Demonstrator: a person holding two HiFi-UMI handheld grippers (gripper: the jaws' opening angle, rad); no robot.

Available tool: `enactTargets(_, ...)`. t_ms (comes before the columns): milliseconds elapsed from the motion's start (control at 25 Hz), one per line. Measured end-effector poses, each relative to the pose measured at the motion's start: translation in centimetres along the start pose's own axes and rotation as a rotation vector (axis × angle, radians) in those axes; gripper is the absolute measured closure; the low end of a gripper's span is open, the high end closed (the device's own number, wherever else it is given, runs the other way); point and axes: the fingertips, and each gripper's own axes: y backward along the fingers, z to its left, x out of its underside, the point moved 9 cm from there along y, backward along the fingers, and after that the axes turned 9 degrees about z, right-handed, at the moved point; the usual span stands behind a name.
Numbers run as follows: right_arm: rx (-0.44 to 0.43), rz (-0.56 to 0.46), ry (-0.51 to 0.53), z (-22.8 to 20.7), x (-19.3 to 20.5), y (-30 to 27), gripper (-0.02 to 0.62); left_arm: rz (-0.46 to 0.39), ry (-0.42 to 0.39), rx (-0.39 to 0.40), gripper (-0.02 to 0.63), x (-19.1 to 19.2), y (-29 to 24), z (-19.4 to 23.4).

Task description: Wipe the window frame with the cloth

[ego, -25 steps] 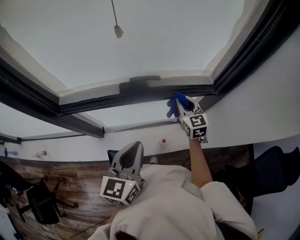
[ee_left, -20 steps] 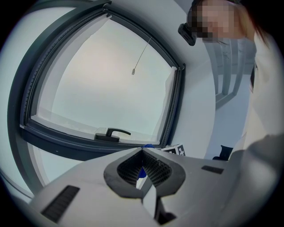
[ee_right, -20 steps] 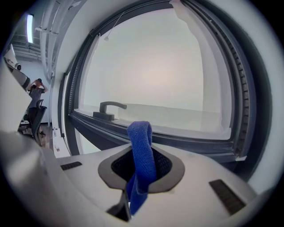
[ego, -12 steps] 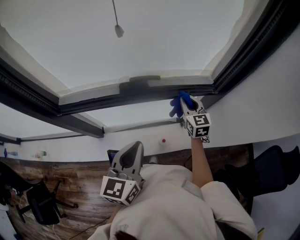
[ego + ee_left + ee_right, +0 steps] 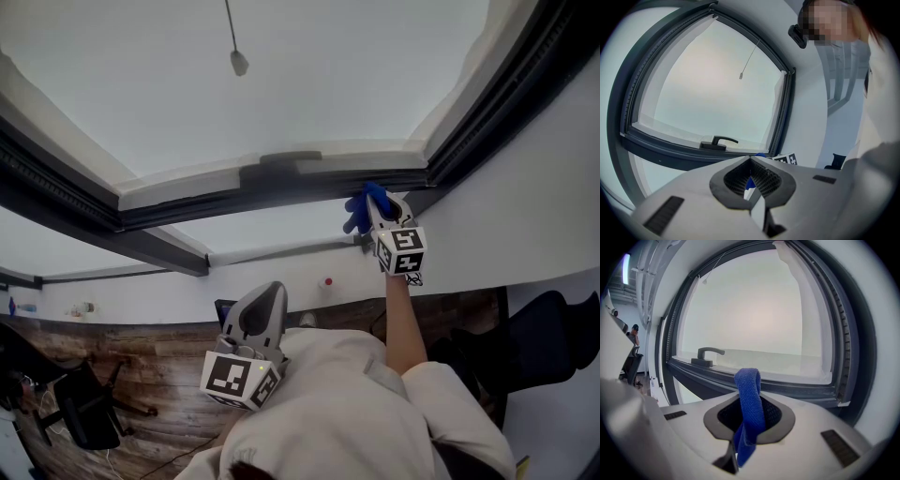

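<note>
The dark window frame [image 5: 234,200] runs across the head view, its handle [image 5: 279,159] at mid-rail. My right gripper [image 5: 376,202] is shut on a blue cloth [image 5: 360,208], which is pressed against the bottom rail close to the right-hand corner. In the right gripper view the cloth [image 5: 749,399] loops up out of the right gripper [image 5: 749,420] in front of the frame [image 5: 792,391], with the handle [image 5: 707,353] off to the left. My left gripper [image 5: 265,300] is held low by the person's chest, away from the window; its jaws [image 5: 751,182] are shut with nothing in them.
A blind cord pull [image 5: 238,62] hangs in front of the glass. White wall lies under the window and to its right. Black office chairs [image 5: 80,405] stand on the wooden floor at lower left, another chair [image 5: 553,337] at right. A person [image 5: 635,333] stands far off.
My right gripper has slid the blue cloth a short way right along the bottom rail, toward the corner. The left gripper has stayed where it was.
</note>
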Motion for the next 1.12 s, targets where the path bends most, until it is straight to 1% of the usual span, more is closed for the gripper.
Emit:
enactTargets(640, 0.071, -0.002, -0.055, -2.4, 0.7, 0.7, 0.541, 0.012, -0.009, 0.009, 0.597, -0.4, -0.8, 0.3)
enactTargets(840, 0.108, 0.003, -0.08, -3.7, 1.1, 1.2, 0.541, 0.015, -0.014, 0.014, 0.597, -0.5, -1.3, 0.4)
enactTargets(1120, 0.129, 0.004, -0.085, -4.3, 1.1, 1.4, 0.541, 0.022, -0.016, 0.026, 0.597, -0.8, -2.0, 0.4)
